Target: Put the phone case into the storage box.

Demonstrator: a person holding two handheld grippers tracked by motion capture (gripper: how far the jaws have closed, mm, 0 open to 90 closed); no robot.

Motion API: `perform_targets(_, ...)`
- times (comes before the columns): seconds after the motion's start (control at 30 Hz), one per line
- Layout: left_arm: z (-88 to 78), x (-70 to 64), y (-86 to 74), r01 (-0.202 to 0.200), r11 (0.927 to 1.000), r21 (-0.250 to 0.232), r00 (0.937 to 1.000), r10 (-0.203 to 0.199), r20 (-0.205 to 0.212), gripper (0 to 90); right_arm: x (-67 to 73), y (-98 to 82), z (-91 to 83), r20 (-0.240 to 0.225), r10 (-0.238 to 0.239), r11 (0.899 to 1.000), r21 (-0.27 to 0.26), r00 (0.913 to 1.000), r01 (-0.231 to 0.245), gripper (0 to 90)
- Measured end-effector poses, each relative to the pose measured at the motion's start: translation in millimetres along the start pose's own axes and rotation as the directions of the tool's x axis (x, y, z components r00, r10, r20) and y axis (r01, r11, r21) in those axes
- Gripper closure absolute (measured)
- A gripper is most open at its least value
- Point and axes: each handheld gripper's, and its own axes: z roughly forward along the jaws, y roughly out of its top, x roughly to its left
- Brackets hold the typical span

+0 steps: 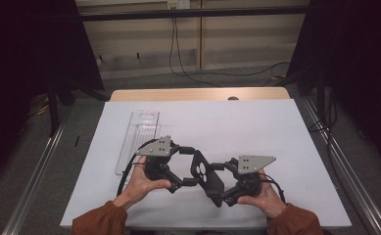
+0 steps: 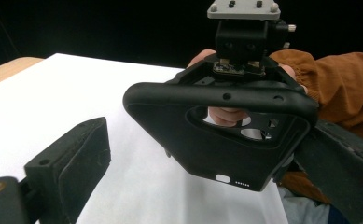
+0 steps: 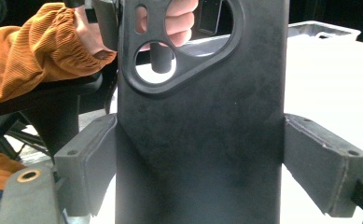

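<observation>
Right claw (image 3: 200, 172) clamps one black phone case (image 3: 200, 140) across its width, both pads pressed to its edges. Left claw (image 2: 207, 154) stands wide around the case's (image 2: 226, 135) other end, one pad clear, the other hard to judge. Two claws, one case, held above the white counter (image 1: 276, 137). One clear plastic tray (image 1: 139, 132) lies farther back at left. Beyond: grey floor, cables, pale wall.

My desk (image 1: 296, 147) wore a white cover, its wooden edge (image 1: 198, 94) showing at the far side. Grey floor (image 1: 80, 122) lay around it, black curtains (image 1: 26, 49) filled both upper corners, and cables (image 1: 178, 54) hung down the pale wall (image 1: 237, 39).
</observation>
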Motion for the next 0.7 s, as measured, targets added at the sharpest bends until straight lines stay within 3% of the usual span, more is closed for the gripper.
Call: perform_targets(0.7, 5.0, -0.9, -0.9, -0.023, 0.9997, 0.006, 0.9972, 0.022, 0.072, 6.0, -1.9, -1.0, 3.2, -0.080, 0.016, 0.999, 0.041, 0.9967, -0.013, 14.5)
